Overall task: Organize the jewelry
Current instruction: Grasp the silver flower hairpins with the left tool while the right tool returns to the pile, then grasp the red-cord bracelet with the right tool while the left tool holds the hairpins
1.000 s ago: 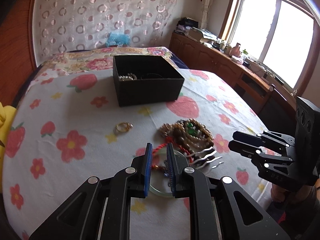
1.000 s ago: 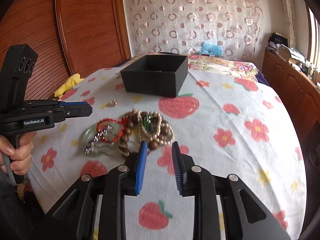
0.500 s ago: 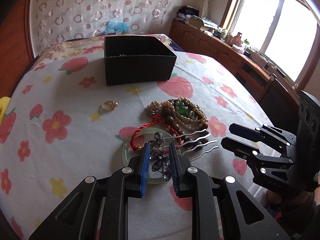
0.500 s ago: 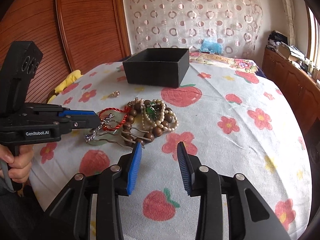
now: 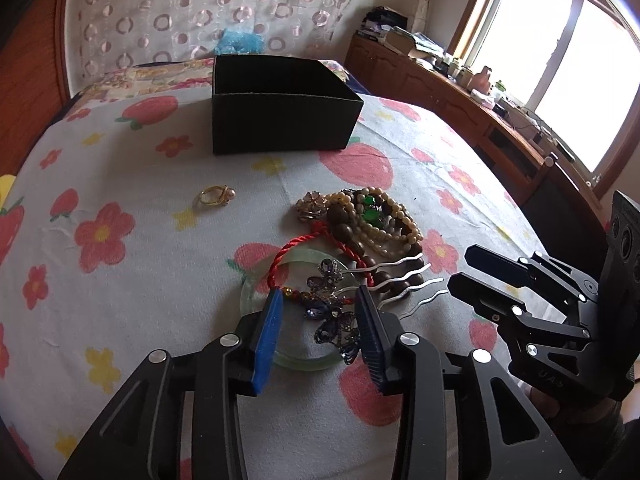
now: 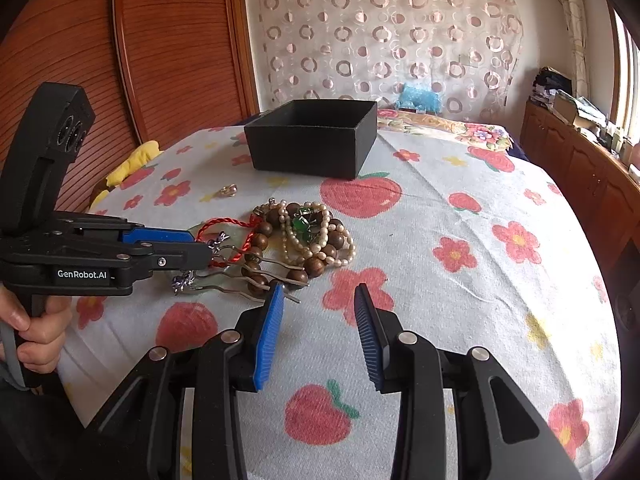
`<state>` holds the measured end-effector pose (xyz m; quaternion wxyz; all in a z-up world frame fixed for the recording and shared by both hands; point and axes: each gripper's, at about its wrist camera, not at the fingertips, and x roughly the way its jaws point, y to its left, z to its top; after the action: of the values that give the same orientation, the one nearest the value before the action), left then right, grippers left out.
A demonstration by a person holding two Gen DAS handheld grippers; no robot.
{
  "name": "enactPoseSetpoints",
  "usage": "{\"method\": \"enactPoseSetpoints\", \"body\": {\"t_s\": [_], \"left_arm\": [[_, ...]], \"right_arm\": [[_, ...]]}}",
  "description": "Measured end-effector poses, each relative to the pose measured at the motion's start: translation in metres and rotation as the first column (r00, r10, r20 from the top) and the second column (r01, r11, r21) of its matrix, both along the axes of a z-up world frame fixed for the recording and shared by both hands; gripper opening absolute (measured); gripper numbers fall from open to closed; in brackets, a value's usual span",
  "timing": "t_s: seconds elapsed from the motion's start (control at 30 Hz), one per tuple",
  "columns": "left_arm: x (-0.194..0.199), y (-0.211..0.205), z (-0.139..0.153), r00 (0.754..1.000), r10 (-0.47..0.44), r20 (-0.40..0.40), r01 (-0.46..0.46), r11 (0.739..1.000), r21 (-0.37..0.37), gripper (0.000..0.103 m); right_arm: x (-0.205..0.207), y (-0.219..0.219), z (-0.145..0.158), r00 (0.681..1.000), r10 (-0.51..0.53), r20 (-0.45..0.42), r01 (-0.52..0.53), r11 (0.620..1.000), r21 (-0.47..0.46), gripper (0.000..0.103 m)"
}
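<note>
A black open box [image 5: 280,112] stands at the far middle of the table; it also shows in the right wrist view [image 6: 316,138]. A jewelry pile lies nearer: pearl and wooden bead strands [image 5: 372,224], a red cord [image 5: 296,248], a green jade bangle [image 5: 260,300] and a silver butterfly hair comb [image 5: 332,312]. A gold ring [image 5: 214,196] lies apart to the left. My left gripper [image 5: 320,312] is open, its fingers either side of the comb's butterfly. My right gripper [image 6: 318,308] is open and empty, just right of the comb's prongs [image 6: 256,276].
The table has a strawberry and flower cloth [image 6: 480,216]. A yellow object [image 6: 132,162] lies at its left edge. Wooden cabinets [image 5: 460,92] run under the window on the right. A bed [image 6: 440,124] lies behind the box.
My left gripper has lowered over the pile and opened wider around the butterfly comb. My right gripper has opened wider and drawn back a little.
</note>
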<state>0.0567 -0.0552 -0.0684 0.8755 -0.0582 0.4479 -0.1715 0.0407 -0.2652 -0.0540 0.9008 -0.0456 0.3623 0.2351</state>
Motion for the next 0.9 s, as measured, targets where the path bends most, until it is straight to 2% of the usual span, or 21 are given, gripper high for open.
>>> {"method": "enactPoseSetpoints", "body": {"t_s": [0.17, 0.27, 0.47, 0.6, 0.9], "left_arm": [[0.001, 0.005, -0.002, 1.0, -0.001, -0.018, 0.0, 0.999, -0.047, 0.035], [0.001, 0.007, -0.003, 1.0, -0.015, -0.025, 0.013, 0.996, -0.087, 0.024], [-0.004, 0.005, -0.001, 1.0, -0.018, 0.001, 0.018, 0.997, -0.079, 0.024], [-0.011, 0.007, 0.007, 0.999, -0.005, 0.046, 0.008, 0.998, -0.059, 0.024], [-0.027, 0.038, 0.033, 0.984, 0.084, 0.157, -0.079, 0.996, -0.033, 0.024]], "right_arm": [[0.0, 0.0, 0.0, 1.0, 0.0, -0.001, 0.0, 1.0, 0.001, 0.039], [0.0, 0.0, 0.0, 1.0, 0.0, -0.001, 0.0, 1.0, 0.0, 0.039], [0.001, 0.0, -0.001, 1.0, -0.002, -0.003, 0.002, 1.0, -0.001, 0.039], [0.001, -0.001, -0.002, 1.0, -0.003, -0.004, 0.003, 1.0, -0.003, 0.039], [0.004, 0.003, -0.003, 1.0, 0.022, -0.02, -0.022, 1.0, 0.002, 0.039]]}}
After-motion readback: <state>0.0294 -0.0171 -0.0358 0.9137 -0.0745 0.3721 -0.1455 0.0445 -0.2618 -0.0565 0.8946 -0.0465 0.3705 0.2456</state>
